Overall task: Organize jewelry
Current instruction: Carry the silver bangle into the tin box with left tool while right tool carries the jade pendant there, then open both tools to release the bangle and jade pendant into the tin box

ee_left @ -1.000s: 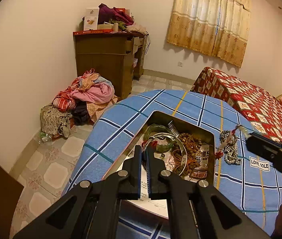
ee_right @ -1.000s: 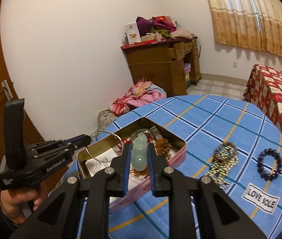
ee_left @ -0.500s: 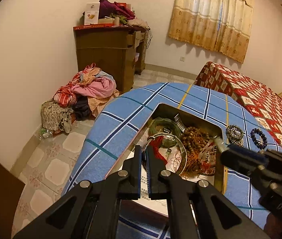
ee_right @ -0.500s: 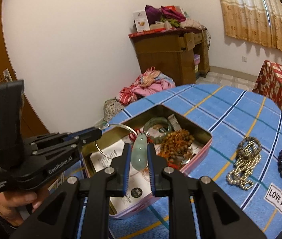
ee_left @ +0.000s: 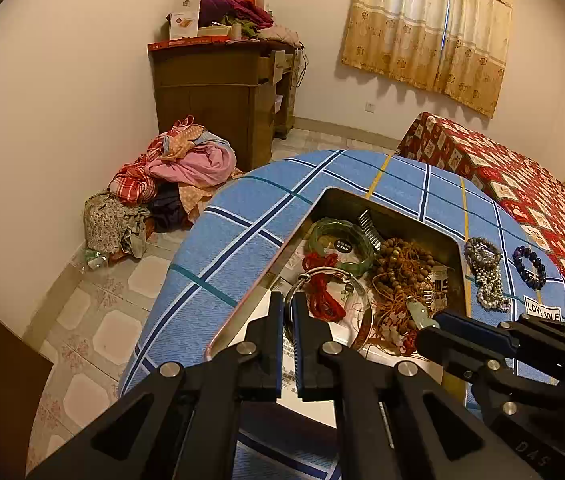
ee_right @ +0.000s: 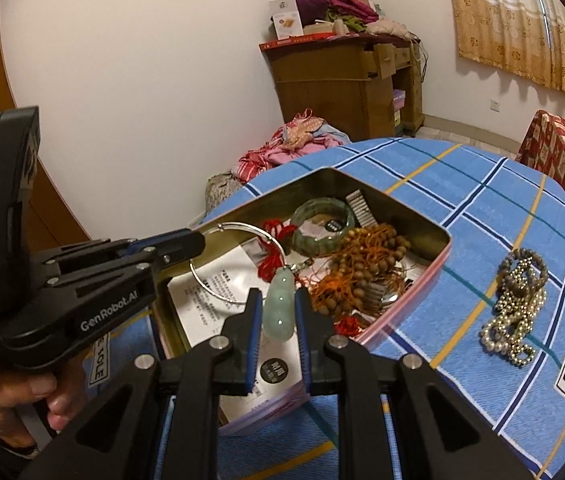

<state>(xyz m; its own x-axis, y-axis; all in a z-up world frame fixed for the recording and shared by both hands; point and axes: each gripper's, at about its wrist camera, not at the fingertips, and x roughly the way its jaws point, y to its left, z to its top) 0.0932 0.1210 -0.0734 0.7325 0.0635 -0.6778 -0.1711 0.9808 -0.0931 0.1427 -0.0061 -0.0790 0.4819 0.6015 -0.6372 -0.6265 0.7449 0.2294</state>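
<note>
Jade pendant (ee_right: pixel 279 307) is clamped in my right hand-held gripper (ee_right: pixel 278 316) above the tin (ee_right: pixel 410 216); my left hand-held gripper (ee_left: pixel 288 320), at nine o'clock, pinches the silver bangle (ee_right: pixel 238 264).

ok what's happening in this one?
A person is sorting jewelry with two handheld grippers over an open tin on a blue checked cloth. The right gripper is shut on a pale green jade pendant, held just above the tin. The left gripper is shut on a thin silver bangle at the tin's near side. Two bead bracelets already lie out on the cloth beside the tin.
</note>
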